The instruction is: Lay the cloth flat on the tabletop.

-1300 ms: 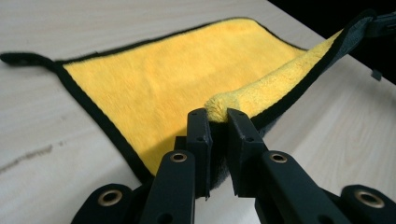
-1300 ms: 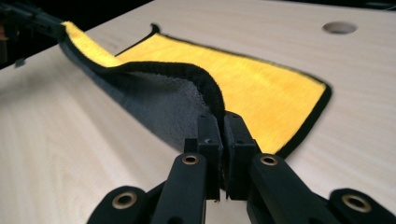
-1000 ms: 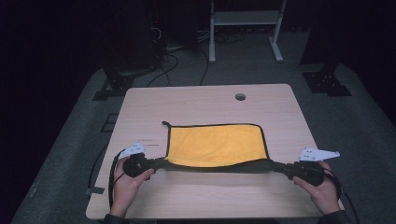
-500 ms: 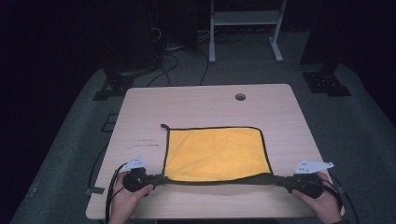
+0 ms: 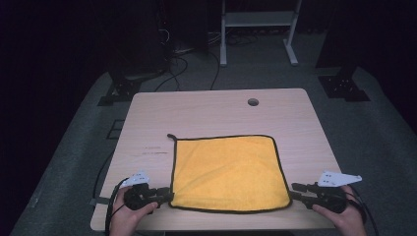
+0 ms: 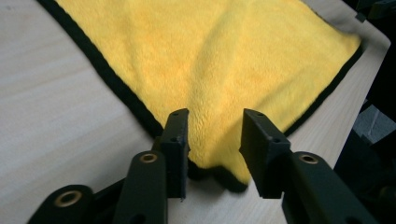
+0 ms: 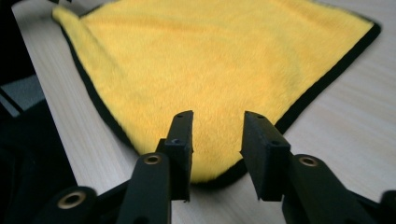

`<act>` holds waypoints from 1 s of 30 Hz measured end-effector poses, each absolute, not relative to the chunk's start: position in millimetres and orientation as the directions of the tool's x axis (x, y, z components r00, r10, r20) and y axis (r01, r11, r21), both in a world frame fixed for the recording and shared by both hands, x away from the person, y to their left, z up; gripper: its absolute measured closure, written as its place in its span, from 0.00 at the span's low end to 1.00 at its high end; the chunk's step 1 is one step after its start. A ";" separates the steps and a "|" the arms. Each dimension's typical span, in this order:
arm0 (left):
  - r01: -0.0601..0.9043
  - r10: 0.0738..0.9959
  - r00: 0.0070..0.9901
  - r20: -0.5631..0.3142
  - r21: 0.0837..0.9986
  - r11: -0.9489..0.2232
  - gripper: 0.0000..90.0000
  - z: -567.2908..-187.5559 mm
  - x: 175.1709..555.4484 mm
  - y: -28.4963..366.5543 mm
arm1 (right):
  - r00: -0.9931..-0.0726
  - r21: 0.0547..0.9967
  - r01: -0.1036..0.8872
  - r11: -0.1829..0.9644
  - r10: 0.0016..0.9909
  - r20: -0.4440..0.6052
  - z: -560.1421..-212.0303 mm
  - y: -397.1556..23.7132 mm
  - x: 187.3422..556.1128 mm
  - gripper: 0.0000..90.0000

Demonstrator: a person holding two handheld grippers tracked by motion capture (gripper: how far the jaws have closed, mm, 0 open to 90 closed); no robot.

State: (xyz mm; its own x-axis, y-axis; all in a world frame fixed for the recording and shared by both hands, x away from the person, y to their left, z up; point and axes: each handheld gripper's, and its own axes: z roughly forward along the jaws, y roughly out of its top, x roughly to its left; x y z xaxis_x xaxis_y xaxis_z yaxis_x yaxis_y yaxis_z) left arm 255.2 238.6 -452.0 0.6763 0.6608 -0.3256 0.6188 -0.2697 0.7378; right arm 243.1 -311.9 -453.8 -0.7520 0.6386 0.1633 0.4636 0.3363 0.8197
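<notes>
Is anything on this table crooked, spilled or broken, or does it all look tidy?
Nothing stands out. The yellow cloth lies spread nearly flat and square on the table, with only a soft ripple near its corner by the left gripper. The right gripper is open at the other near corner. No spills or damage.

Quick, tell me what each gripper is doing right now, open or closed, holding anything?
Left gripper: open, jaws apart at the yellow cloth's near left corner, gripping nothing.
Right gripper: open, jaws apart at the cloth's near right corner, gripping nothing.
</notes>
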 end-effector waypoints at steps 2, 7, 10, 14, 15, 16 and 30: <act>0.603 0.668 0.678 -0.307 0.752 -0.267 0.65 -451.0 256.1 238.8 | -0.743 0.832 0.460 0.311 0.647 0.169 -451.0 -315.3 242.9 0.67; 0.566 0.693 0.681 -0.235 0.770 -0.295 0.54 -453.6 265.2 236.8 | -0.704 0.821 0.463 0.334 0.701 0.112 -455.0 -314.7 251.1 0.53; 0.560 0.718 0.666 -0.204 0.773 -0.299 0.49 -455.6 276.8 234.3 | -0.641 0.808 0.486 0.333 0.764 0.070 -458.2 -315.2 263.7 0.45; 0.539 0.741 0.655 -0.152 0.780 -0.317 0.43 -458.8 292.3 231.1 | -0.568 0.804 0.509 0.309 0.822 0.043 -463.3 -321.5 285.8 0.39; 0.539 0.750 0.647 -0.139 0.779 -0.320 0.42 -459.7 297.4 230.5 | -0.554 0.802 0.512 0.306 0.832 0.036 -464.8 -323.2 291.1 0.37; 0.537 0.756 0.642 -0.129 0.779 -0.323 0.42 -460.3 300.8 230.4 | -0.533 0.798 0.520 0.305 0.846 0.025 -466.7 -324.9 297.6 0.35; 0.569 0.795 0.599 -0.096 0.750 -0.338 0.36 -474.7 342.1 211.4 | -0.435 0.758 0.582 0.296 0.900 -0.018 -484.9 -337.8 332.7 0.29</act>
